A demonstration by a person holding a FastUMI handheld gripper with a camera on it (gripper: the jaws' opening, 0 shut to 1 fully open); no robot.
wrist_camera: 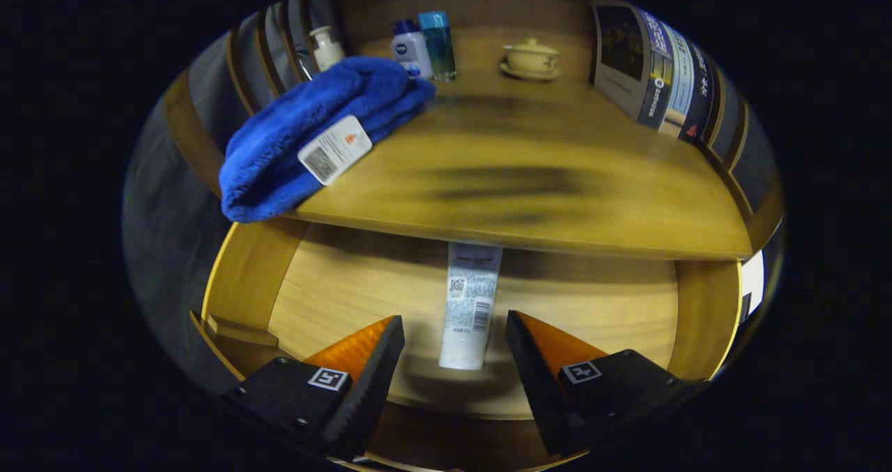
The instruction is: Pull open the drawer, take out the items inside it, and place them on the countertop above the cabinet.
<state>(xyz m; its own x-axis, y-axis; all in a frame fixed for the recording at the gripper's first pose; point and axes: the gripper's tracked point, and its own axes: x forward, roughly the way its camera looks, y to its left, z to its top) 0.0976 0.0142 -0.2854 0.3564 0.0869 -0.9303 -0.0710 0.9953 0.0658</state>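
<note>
Above the open drawer (pixel 251 284), the countertop (pixel 529 179) carried a blue towel (pixel 306 130) overhanging its front left corner. Inside the drawer lay a white tube (pixel 468 311), its cap end between the gripper (pixel 454 336) fingers, spread wide, untouching.

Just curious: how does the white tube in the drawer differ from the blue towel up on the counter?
The tube is white, slim and stiff; the towel is blue, bulky and soft. The tube lies in the open drawer between the open tool fingers; the towel sits folded on the countertop, overhanging its edge. Both carry printed labels.
</note>
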